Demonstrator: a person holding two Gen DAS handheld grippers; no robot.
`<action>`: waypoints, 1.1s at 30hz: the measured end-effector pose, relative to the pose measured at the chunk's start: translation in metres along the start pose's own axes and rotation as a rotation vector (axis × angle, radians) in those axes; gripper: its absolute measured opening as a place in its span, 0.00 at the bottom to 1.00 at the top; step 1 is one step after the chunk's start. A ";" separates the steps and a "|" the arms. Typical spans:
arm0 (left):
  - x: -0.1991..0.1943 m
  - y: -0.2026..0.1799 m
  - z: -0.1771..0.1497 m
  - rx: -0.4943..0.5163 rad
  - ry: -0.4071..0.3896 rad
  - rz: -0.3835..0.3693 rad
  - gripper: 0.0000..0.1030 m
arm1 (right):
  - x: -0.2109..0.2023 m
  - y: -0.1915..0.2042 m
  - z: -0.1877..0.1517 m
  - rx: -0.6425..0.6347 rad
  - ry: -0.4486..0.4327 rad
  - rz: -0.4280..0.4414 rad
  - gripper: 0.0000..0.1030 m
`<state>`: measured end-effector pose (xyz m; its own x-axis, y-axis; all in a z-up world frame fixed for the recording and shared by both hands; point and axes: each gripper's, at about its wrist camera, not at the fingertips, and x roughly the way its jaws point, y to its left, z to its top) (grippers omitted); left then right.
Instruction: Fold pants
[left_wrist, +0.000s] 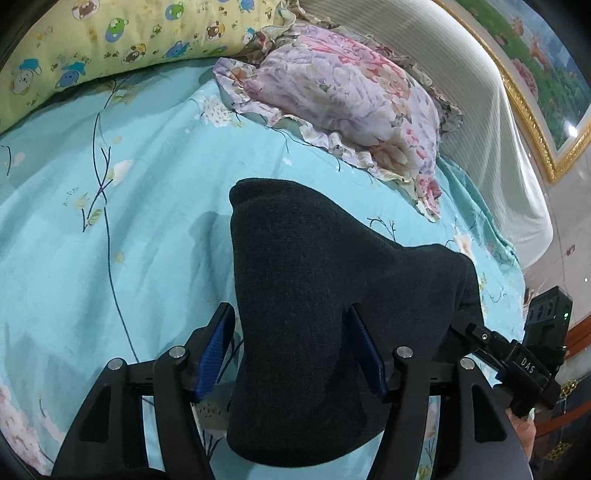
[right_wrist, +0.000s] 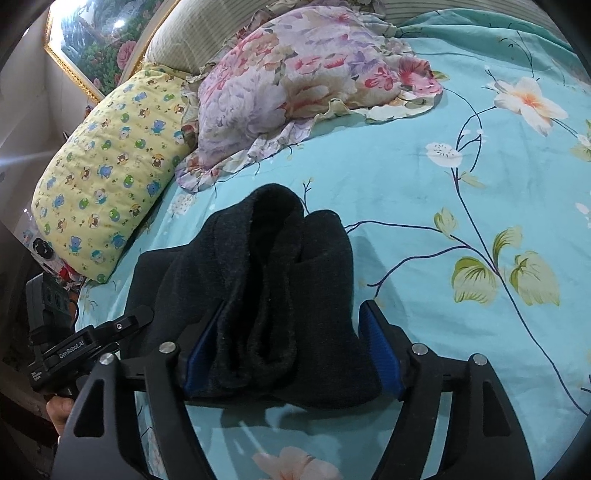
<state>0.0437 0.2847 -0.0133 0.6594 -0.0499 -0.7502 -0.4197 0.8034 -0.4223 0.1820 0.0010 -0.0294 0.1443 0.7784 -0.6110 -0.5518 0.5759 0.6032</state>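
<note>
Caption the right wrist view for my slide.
Right gripper open around folded dark pants on a teal floral bedsheet, pillows behind.

Both cameras sit just behind their own jaws, looking forward and steeply down, close over the bed sheet (left_wrist: 110, 258). Left wrist view: the dark pants (left_wrist: 314, 295) lie between its jaws, floral pillow (left_wrist: 343, 96) beyond, right gripper (left_wrist: 476, 332) at the right edge. Right wrist view shares pants (right_wrist: 266, 295), floral pillow (right_wrist: 295, 74), yellow pillow (right_wrist: 110, 177); left gripper (right_wrist: 122, 321) at the left edge.
</note>
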 end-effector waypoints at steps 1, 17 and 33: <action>-0.001 0.000 -0.001 0.003 -0.001 0.002 0.64 | 0.000 0.001 0.000 -0.004 0.001 -0.003 0.74; -0.031 -0.001 -0.026 0.025 -0.029 0.042 0.71 | -0.032 0.022 -0.015 -0.072 -0.068 0.004 0.84; -0.053 -0.025 -0.063 0.124 -0.047 0.118 0.76 | -0.056 0.053 -0.052 -0.256 -0.122 -0.005 0.94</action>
<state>-0.0199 0.2297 0.0052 0.6400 0.0743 -0.7648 -0.4174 0.8693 -0.2648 0.1023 -0.0248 0.0098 0.2368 0.8090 -0.5380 -0.7380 0.5099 0.4421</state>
